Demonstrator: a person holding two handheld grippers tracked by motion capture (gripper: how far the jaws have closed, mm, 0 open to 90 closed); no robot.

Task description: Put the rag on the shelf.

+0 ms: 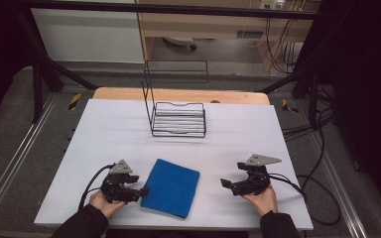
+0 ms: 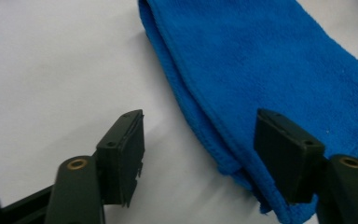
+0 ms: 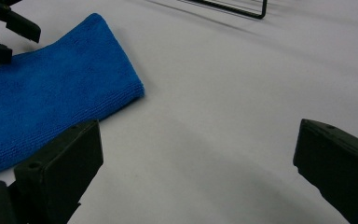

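Both pairs of jaws stand wide apart and hold nothing. The left gripper (image 1: 140, 191) lies low at the near left of the white table (image 1: 104, 134), its black jaws straddling the folded edge of a blue rectangular microfibre cloth (image 1: 171, 187): in the left gripper view (image 2: 200, 158) one jaw hangs over bare table and the other over the cloth's (image 2: 270, 65) near corner, though I cannot tell if that jaw touches the fabric. The right gripper (image 1: 225, 183) sits at the near right of the table, pointing toward the cloth but well apart from it; in the right gripper view (image 3: 196, 168) its jaws frame bare white table, with the cloth (image 3: 51, 102) off to the left and the tips of the left gripper (image 3: 9, 32) at the cloth's far edge. The cloth lies flat, folded, between the two grippers near the front edge. A black wire rack (image 1: 177, 118) with a tall upright back stands farther off, near the middle of the table's far side. A hand (image 1: 104, 204) grips the left tool, another hand (image 1: 262, 199) the right, dark sleeves entering from below
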